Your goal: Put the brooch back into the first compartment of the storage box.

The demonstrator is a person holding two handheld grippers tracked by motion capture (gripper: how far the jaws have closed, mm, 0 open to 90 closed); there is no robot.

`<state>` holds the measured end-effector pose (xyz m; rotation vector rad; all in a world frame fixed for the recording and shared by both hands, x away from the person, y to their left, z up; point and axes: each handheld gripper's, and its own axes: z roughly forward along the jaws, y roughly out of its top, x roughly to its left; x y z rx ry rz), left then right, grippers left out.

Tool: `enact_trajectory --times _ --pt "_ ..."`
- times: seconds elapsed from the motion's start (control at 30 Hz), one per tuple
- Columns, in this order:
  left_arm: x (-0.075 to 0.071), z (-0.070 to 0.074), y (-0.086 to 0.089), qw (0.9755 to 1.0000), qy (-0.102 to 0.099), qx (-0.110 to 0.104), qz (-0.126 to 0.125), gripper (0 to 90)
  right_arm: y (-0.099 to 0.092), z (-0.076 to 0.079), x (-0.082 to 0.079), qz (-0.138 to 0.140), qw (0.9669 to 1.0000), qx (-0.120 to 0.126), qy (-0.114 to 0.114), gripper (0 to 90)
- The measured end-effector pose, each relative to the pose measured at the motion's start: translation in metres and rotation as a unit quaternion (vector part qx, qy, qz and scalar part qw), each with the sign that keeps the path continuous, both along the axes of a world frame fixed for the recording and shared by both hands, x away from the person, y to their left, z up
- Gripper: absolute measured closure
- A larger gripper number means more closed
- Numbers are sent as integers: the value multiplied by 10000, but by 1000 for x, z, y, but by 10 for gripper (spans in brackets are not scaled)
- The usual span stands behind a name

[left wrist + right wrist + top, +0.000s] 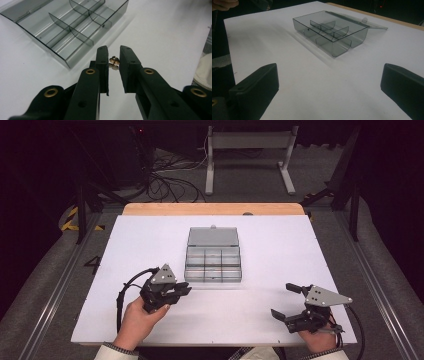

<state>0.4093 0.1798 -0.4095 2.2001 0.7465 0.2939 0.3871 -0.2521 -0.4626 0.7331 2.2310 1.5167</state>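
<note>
A white surface (280,270) carried a clear, smoke-tinted compartment box (213,265) near its middle, with its lid (212,237) folded flat toward the far edge. Thin dividers split the box into small compartments, and those in view looked bare.

The left gripper (184,290), held in a hand (137,317) near the front left of the surface, sat just off the box's front left corner. In the left gripper view its fingers (102,63) were drawn close together and pinched a small brass-coloured screw (114,62) between their tips. The screw hung above the bare white surface, just beside the box's nearest wall and outside every compartment.

The right gripper (286,300) rested near the front right corner of the surface, well apart from the box. Its fingers (295,288) stood wide apart, released, with nothing between them. In the right gripper view the two fingers (259,85) framed an open stretch of white surface, with the box farther off toward the far edge.
</note>
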Motion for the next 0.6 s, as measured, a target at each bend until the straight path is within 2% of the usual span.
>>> enact_trajectory --times 0.27,0.4,0.47,0.6 --pt "11 7 2 9989 -146 -403 162 781 0 0 0 10 10000 8 -1 24" --pt "17 8 3 9983 -225 -498 202 781 0 0 0 10 10000 10 -2 23" --pt "20 8 2 9975 -192 -635 258 782 0 0 0 9 10000 11 -1 23" --pt "26 10 3 9965 -229 -731 339 781 0 0 0 12 10000 8 1 23"
